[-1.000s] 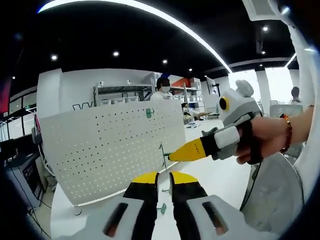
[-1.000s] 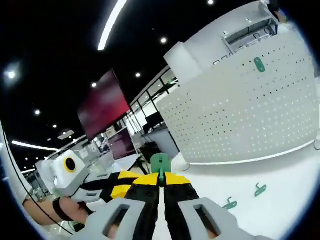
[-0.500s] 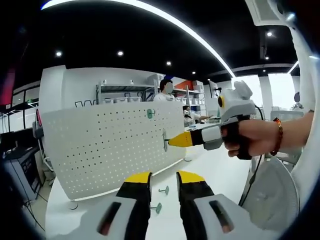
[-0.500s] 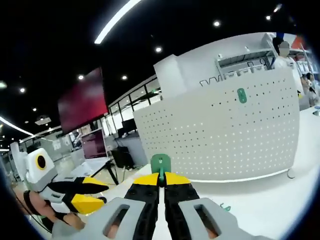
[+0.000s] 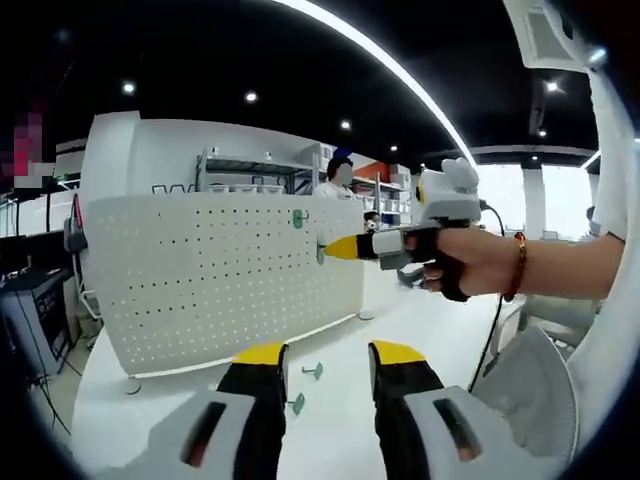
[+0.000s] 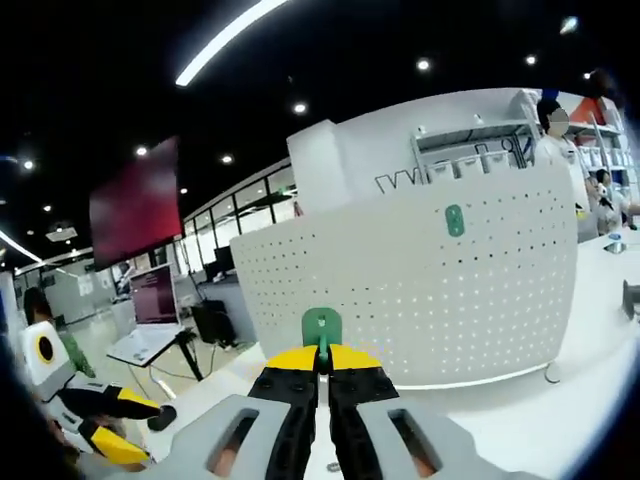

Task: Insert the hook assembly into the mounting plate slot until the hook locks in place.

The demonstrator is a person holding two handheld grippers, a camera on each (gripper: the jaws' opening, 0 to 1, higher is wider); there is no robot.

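Observation:
The white pegboard mounting plate (image 5: 220, 285) stands upright on the white table, with one green hook (image 5: 298, 218) mounted near its top. My right gripper (image 5: 338, 249), held by a hand, comes in from the right, shut on a green hook assembly (image 5: 321, 254) just in front of the plate's right part. In the right gripper view that hook assembly (image 6: 321, 326) sticks up between the shut jaws of the right gripper (image 6: 322, 357), facing the plate (image 6: 420, 290) and its mounted hook (image 6: 455, 220). My left gripper (image 5: 328, 353) is open and holds nothing.
Two spare green hooks (image 5: 312, 371) (image 5: 296, 403) lie on the table (image 5: 430, 320) before the plate. The left gripper (image 6: 122, 424) sits low at the left. A person (image 5: 335, 180) stands beyond the plate near shelving (image 6: 470, 160). A desk with a monitor (image 6: 155, 300) is at left.
My right gripper has carried the green hook up and closer to the plate's face. My left gripper's jaws have spread apart and it has pulled back.

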